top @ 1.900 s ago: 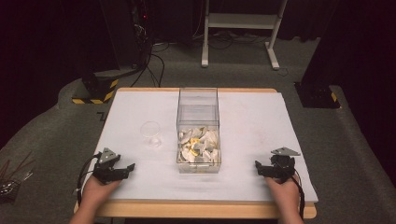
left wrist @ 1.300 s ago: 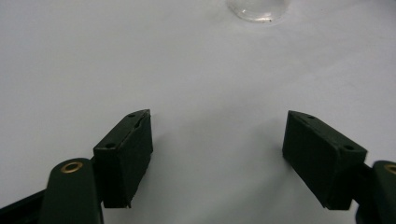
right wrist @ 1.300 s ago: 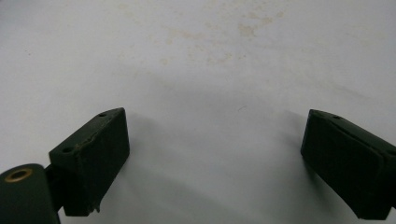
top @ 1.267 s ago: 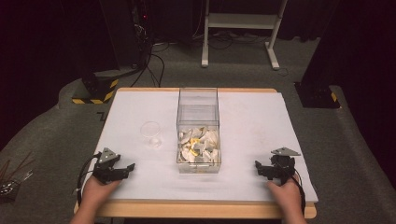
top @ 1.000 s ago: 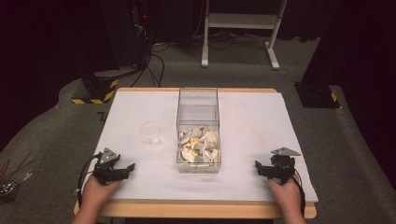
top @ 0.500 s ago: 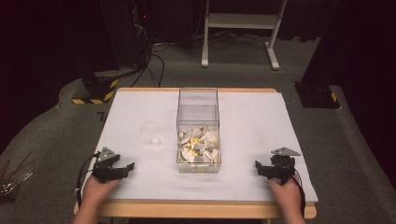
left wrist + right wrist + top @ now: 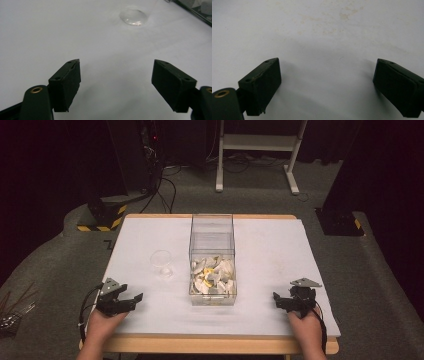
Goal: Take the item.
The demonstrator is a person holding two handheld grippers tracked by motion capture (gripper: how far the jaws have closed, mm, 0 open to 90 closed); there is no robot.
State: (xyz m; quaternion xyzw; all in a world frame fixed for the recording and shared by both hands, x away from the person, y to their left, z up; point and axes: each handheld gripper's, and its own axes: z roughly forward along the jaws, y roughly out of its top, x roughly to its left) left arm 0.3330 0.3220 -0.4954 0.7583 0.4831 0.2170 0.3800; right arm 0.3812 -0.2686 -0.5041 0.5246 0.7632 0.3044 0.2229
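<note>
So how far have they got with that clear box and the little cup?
Nothing looks done yet. The clear box holds a heap of pale pieces, and the small clear cup beside it looks empty. Nothing is in hand: the left gripper and right gripper sit open at the table's near edge, apart from both. Any handling of the box or cup is left.

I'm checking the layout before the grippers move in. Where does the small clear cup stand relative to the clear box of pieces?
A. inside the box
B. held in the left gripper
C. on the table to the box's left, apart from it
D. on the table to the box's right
C: in the high view the clear cup stands on the white table, left of the clear box, with bare table between them.
</note>
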